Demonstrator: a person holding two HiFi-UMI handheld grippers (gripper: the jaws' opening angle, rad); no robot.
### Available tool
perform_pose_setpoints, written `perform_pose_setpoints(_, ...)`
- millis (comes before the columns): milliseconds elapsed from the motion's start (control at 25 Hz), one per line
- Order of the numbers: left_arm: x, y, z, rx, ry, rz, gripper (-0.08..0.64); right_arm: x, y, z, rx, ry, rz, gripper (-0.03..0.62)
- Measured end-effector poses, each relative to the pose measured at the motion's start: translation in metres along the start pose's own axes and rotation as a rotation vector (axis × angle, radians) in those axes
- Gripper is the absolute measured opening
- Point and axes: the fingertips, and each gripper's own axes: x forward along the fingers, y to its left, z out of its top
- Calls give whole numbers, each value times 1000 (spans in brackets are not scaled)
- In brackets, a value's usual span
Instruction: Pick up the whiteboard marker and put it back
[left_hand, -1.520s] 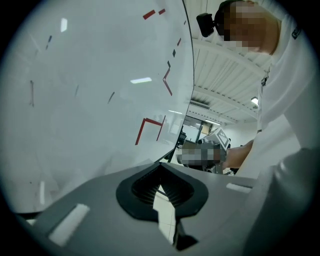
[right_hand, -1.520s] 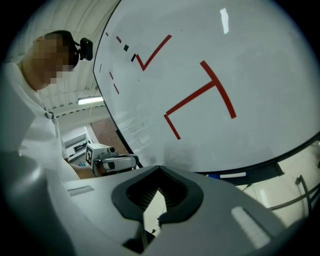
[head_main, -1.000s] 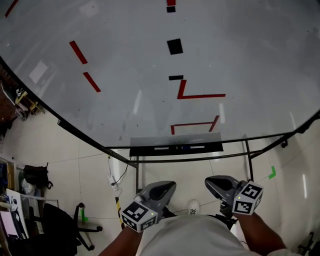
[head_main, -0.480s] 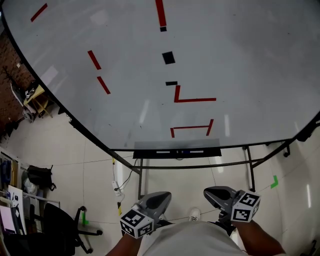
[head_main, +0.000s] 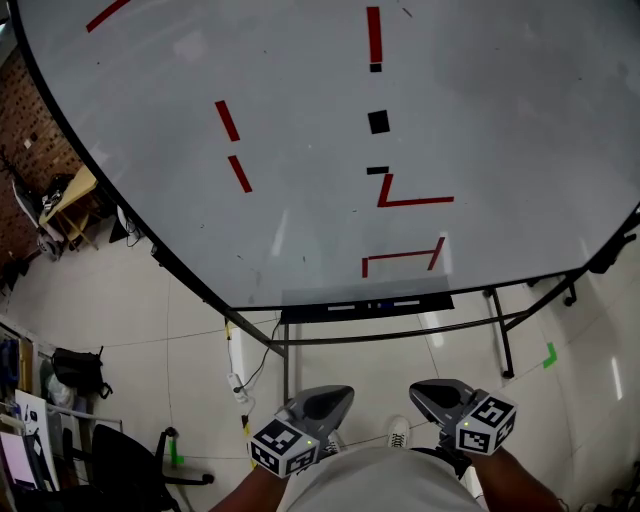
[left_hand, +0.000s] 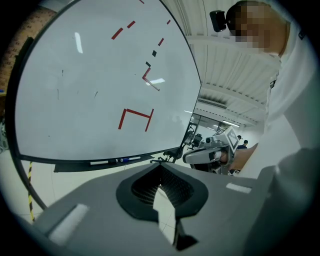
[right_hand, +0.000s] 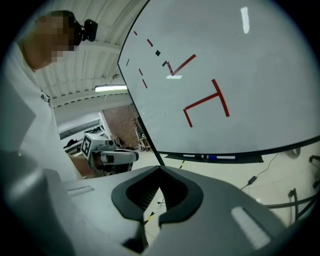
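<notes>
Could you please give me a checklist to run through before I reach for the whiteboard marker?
1. Spot the markers: ok, they lie in the tray under the whiteboard.
2. Pick which marker: cannot tell; more than one lies there.
3. Empty left gripper: ok, jaws together on nothing.
4. Empty right gripper: ok, likewise.
5. Jaws parted for a grasp: not ok, both shut.
6. Grippers near the tray: not ok, both held by the body, well short of it.

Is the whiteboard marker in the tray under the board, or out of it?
In the tray: the whiteboard marker lies flat in the tray, next to other pens.
</notes>
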Motion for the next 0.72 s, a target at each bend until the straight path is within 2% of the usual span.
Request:
perform_pose_setpoints(440, -4, 3, -4, 15, 19, -51, 17, -2, 8, -12, 34, 5, -68, 2)
perform_pose_setpoints(720, -5, 2, -4, 25, 31, -58, 17, 0, 11, -16, 34, 21, -66, 1)
